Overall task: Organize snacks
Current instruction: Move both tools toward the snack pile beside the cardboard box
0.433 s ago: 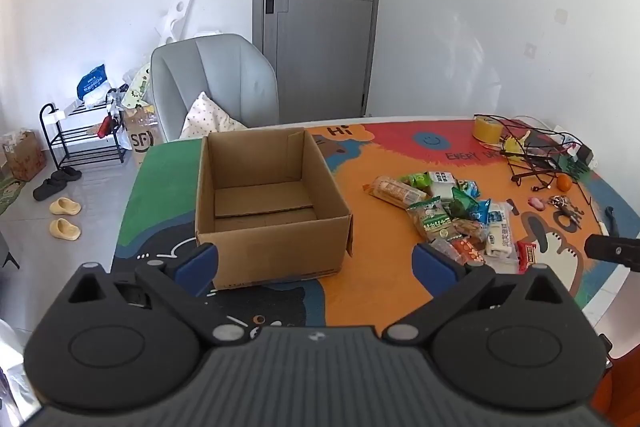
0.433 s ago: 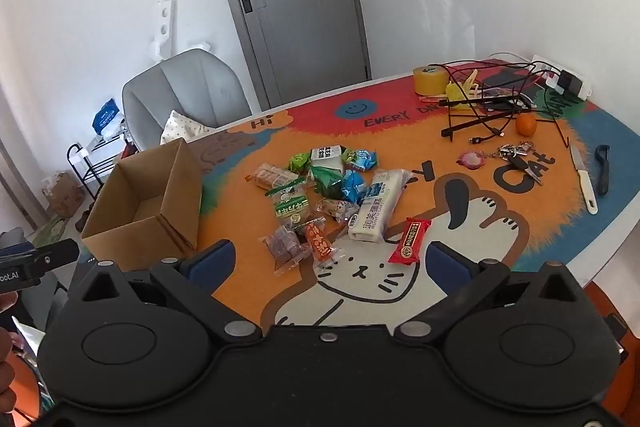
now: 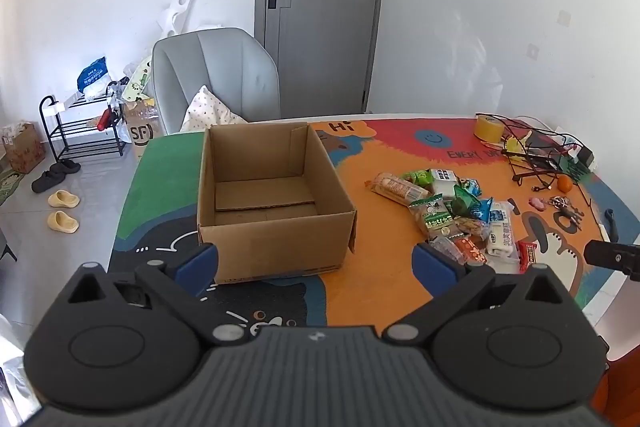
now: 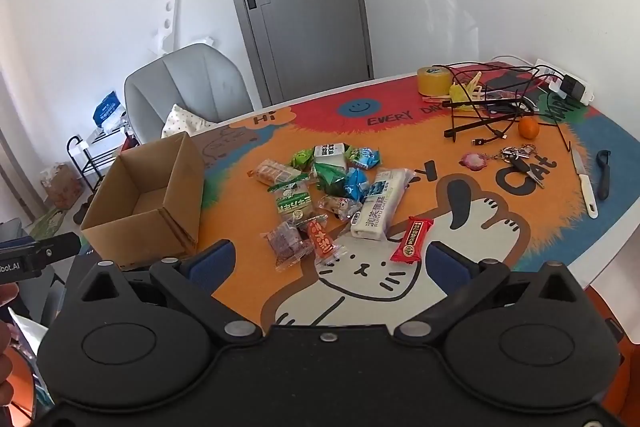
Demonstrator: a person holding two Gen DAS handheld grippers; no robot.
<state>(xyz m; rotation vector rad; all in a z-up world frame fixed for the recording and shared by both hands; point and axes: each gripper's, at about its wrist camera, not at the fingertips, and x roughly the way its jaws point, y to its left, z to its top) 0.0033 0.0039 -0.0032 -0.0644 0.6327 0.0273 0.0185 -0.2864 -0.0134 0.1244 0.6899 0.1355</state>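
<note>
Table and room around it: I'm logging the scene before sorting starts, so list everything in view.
cardboard box: one, brown, open and empty, table's left part
snack packets: about a dozen, mixed colours, heaped right of the box
red snack bar: one, nearest edge of the heap
tape roll: one, yellow, far right
orange: one, beside black cables
keys: one bunch, right of the heap
knife: one, white, right edge
table mat: one, cartoon cat print
chair: one, grey, behind table
shoe rack: one, black, by left wall
door: one, grey, shut
left gripper: open, empty
right gripper: open, empty
</note>
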